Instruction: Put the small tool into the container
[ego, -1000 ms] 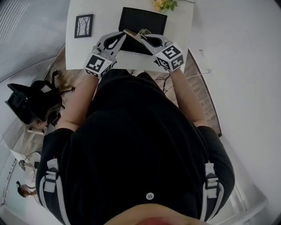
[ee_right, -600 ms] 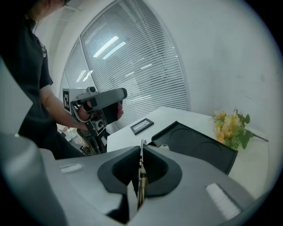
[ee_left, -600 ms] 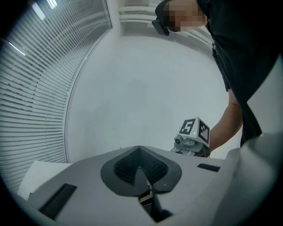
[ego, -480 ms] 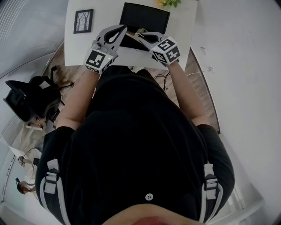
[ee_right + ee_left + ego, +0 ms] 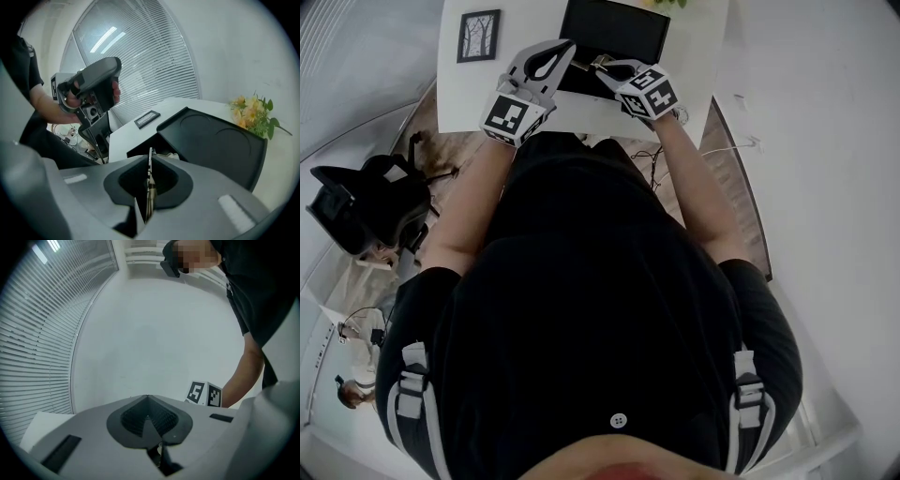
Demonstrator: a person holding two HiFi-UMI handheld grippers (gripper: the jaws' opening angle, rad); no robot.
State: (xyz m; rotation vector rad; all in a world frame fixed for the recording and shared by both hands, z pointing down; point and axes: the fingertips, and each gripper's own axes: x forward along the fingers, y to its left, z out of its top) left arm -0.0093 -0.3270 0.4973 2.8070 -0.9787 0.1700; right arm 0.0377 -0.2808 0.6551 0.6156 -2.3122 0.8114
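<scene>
A thin metal tool point(image 5: 149, 180) stands edge-on between the jaws of my right gripper point(image 5: 149, 161), which is shut on it. In the head view the right gripper point(image 5: 600, 65) hovers over the near edge of the black container point(image 5: 610, 28) on the white table point(image 5: 694, 66). In the right gripper view the container point(image 5: 215, 140) lies open just ahead, its wide black lid tilted back. My left gripper point(image 5: 569, 44) is beside it on the left, raised over the container's left corner. In its own view the left gripper point(image 5: 147, 397) points at a bare wall, jaws shut and empty.
A small framed picture point(image 5: 478, 36) lies on the table left of the container. Yellow flowers point(image 5: 253, 115) stand behind the container on the right. A black office chair point(image 5: 366, 211) is on the floor at the left, and cables point(image 5: 736, 150) lie by the table's right side.
Both grippers have moved forward, away from the body and over the container's near edge. The right one still holds the tool.
</scene>
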